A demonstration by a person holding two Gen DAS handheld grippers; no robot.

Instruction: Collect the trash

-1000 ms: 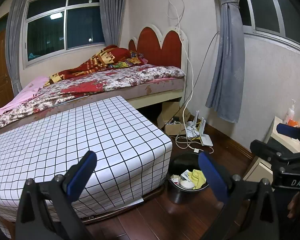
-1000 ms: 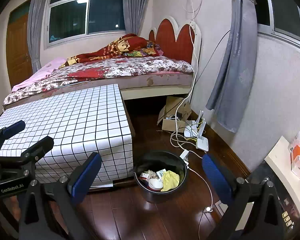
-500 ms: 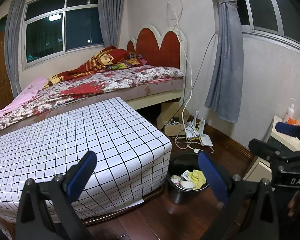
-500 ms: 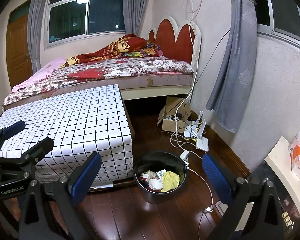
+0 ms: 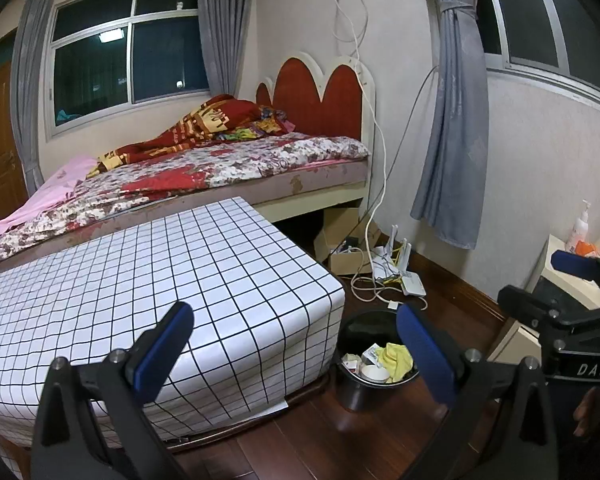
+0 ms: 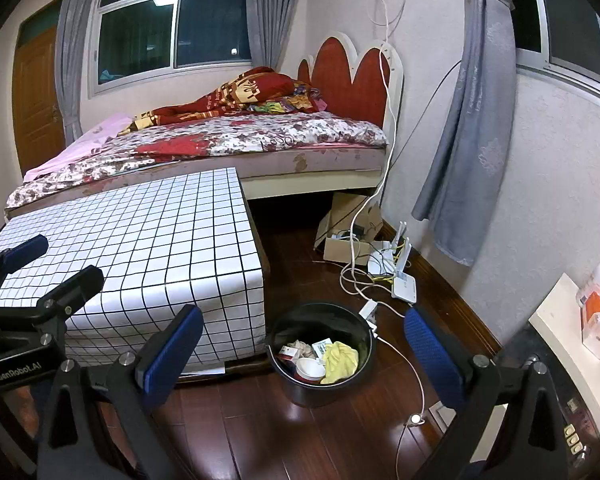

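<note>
A black trash bin stands on the wood floor by the corner of the checked table. It holds a yellow cloth, a white cup and paper scraps. It also shows in the left wrist view. My left gripper is open and empty, held above the table's corner. My right gripper is open and empty, held above the floor in front of the bin. Each gripper shows at the edge of the other's view.
A bed lies behind the table. A cardboard box, a white router and loose cables lie on the floor to the right. A cream cabinet with bottles stands at far right.
</note>
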